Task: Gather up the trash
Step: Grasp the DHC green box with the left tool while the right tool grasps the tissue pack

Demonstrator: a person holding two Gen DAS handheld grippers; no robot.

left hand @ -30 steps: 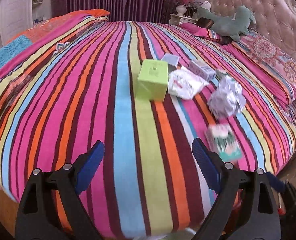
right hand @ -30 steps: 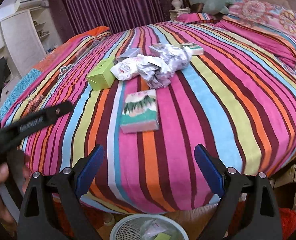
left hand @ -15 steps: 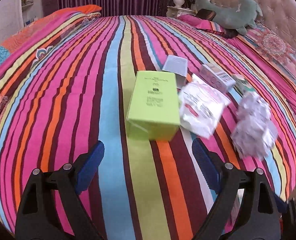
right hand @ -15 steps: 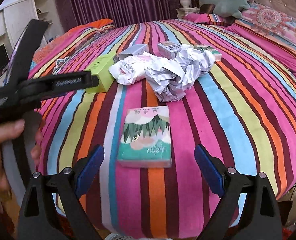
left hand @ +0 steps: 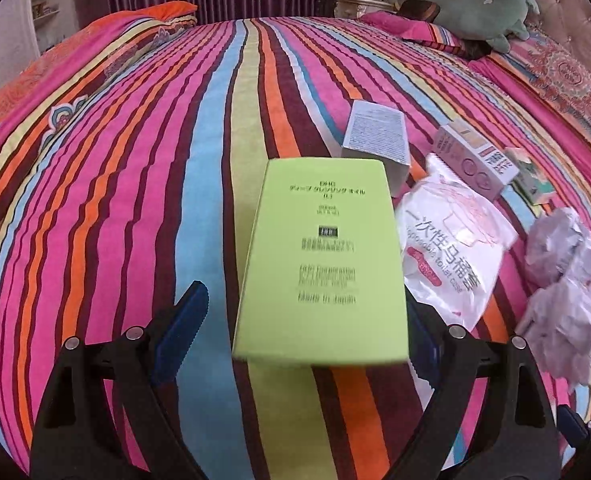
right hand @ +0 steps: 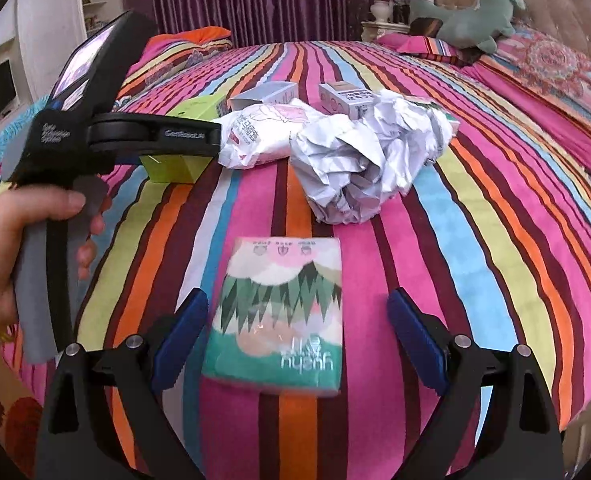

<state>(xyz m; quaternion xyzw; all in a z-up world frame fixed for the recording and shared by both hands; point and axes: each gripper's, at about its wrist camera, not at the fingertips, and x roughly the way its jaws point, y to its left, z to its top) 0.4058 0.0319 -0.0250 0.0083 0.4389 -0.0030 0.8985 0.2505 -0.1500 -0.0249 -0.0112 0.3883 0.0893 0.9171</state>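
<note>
Both hands are lining up pickups on the striped bed [left hand: 135,184] — the left gripper [left hand: 303,320] gapes, empty, around the green box [left hand: 323,256], the right gripper [right hand: 297,334] likewise astride the tissue pack [right hand: 279,312] — so each must next close squarely.

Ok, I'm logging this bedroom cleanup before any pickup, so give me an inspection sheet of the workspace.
Surface: striped bedspread, bed made.
Job's things: green box, white plastic packet, crumpled paper, tissue pack, grey carton, small lilac box.
Clutter: plush toy by the pillows.
Grippers: left tongs open astride the green box; right tongs open astride the tissue pack.
Cables: nothing seen.
Surroundings: purple curtains, tufted headboard.
</note>
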